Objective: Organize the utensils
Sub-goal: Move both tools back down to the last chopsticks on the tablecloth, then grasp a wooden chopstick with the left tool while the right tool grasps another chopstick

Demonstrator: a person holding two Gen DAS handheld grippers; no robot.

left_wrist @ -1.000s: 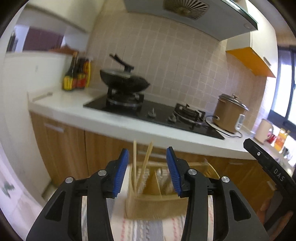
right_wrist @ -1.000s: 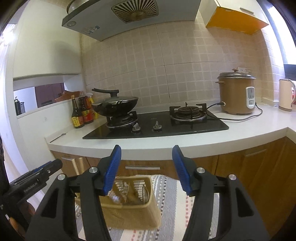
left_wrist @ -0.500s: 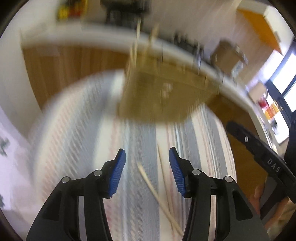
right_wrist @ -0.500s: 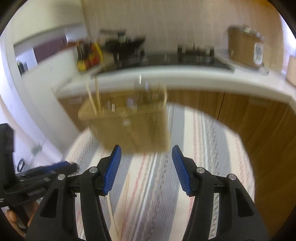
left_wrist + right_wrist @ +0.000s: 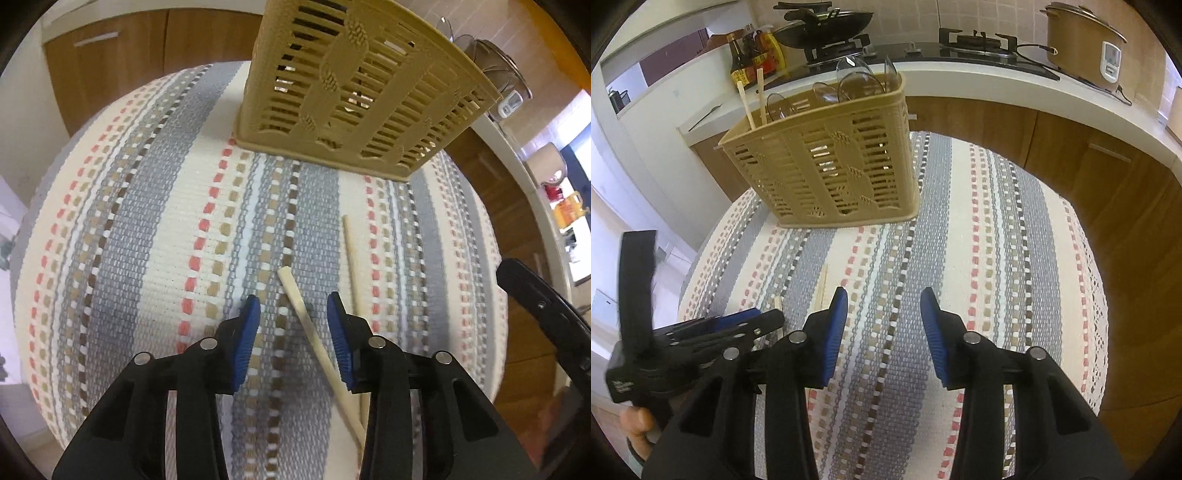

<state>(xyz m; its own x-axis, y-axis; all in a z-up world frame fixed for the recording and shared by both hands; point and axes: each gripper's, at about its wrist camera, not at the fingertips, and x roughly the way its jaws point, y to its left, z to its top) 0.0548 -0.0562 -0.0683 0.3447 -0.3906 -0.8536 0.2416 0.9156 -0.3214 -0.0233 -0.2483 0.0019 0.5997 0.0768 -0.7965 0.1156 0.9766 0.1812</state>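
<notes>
On the striped cloth (image 5: 155, 236), between the closing pads of my left hand-held gripper (image 5: 293, 332), lies 1 chopstick (image 5: 314, 332), not yet pinched; a 2nd chopstick (image 5: 351, 258) rests just right. Light, stiff, smooth wood: I judge it slippery, best taken mid-shaft. Far off stands the basket (image 5: 362, 96). My right hand-held gripper (image 5: 884, 325) is closing on nothing.
</notes>
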